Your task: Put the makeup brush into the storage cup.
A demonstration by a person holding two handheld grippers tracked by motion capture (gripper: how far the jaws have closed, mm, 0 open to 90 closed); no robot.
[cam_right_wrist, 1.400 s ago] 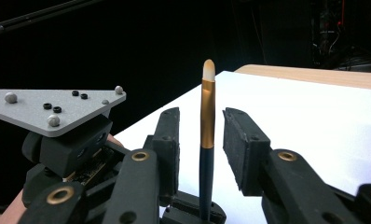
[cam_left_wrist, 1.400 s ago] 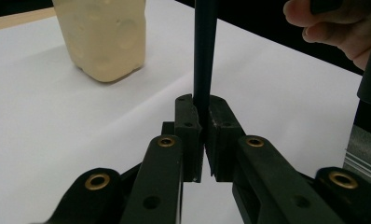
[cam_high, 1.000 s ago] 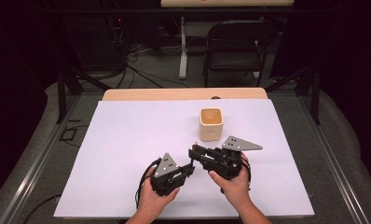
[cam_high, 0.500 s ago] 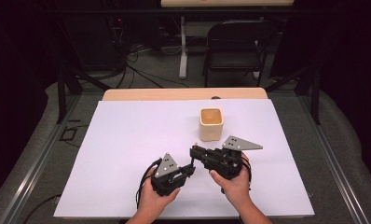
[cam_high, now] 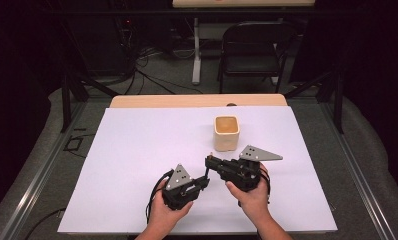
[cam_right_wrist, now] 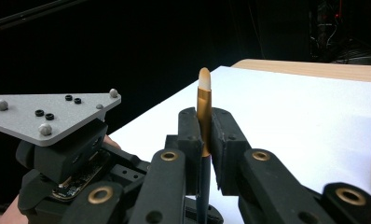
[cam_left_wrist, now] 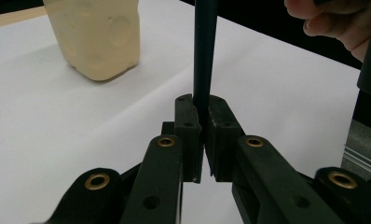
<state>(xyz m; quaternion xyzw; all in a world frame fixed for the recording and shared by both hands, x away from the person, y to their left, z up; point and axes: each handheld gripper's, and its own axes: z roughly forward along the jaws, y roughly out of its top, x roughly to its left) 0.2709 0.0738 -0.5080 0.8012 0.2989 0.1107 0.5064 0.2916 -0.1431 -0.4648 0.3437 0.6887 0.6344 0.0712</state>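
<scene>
Both grippers are clamped on 1 slim brush (cam_right_wrist: 203, 100). Your left gripper (cam_left_wrist: 200, 135) holds the dark handle (cam_left_wrist: 205, 51) between its pads. Your right gripper (cam_right_wrist: 205, 140) has just been closing, and its jaws now pinch the gold ferrule just below the pale tip. In the high view the brush spans the short gap between the 2 tools (cam_high: 207, 172), low over the white sheet (cam_high: 137, 150) and near the cream cup (cam_high: 226, 132).

Hazards from this position:

1. Opposing pull. If your hands drift apart or twist while both grips hold, the thin shaft may bend or snap.
2. Slip at the ferrule. Smooth metal offers little friction, so release the left jaws only once the right grip is judged firm.
3. Cup tip-over. A wide swing of the right gripper towards the cup could knock it.
</scene>
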